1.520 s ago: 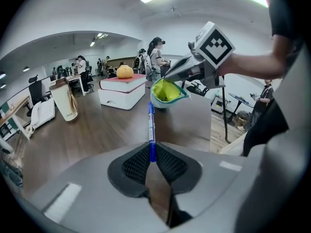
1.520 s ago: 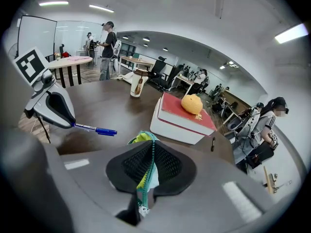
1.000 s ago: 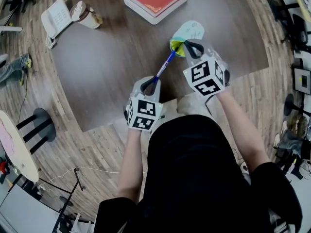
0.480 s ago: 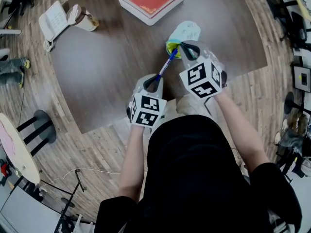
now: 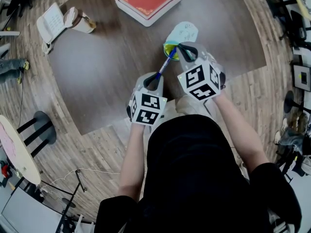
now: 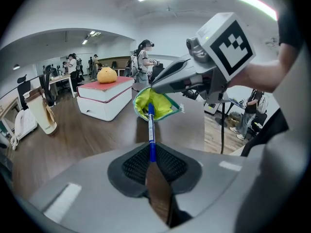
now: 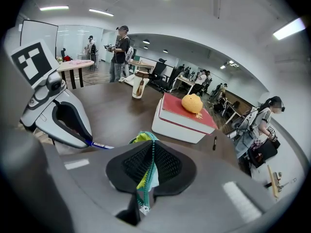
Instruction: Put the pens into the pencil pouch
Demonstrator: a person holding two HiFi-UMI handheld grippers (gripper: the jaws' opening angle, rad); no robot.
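**Pen at pouch mouth, both grippers gripping**

Left gripper (image 5: 154,80): fingers clamped on the rear end of a blue pen (image 5: 165,66). Right gripper (image 5: 185,51): fingers pressed together on the zipper edge of the pouch (image 5: 183,32), holding the mouth up and open. The rest of the pouch lies on the counter (image 5: 107,57).

Pen position: in the air between the two grippers. Its far end is at the yellow-green lining of the mouth, apparently just inside.

Orientation: the long axis runs in line with the left gripper. The pen points away from the person, up and to the right in the head view, straight at the opening.

Handling (judgement): the pen looks light and stiff with a smooth barrel, so it could swivel in a grip this near its end. The rear hold does leave the whole barrel free to enter. The pouch is soft and limp, and its mouth would likely sag shut if released. The zipper band looks like the firmest place to pinch.
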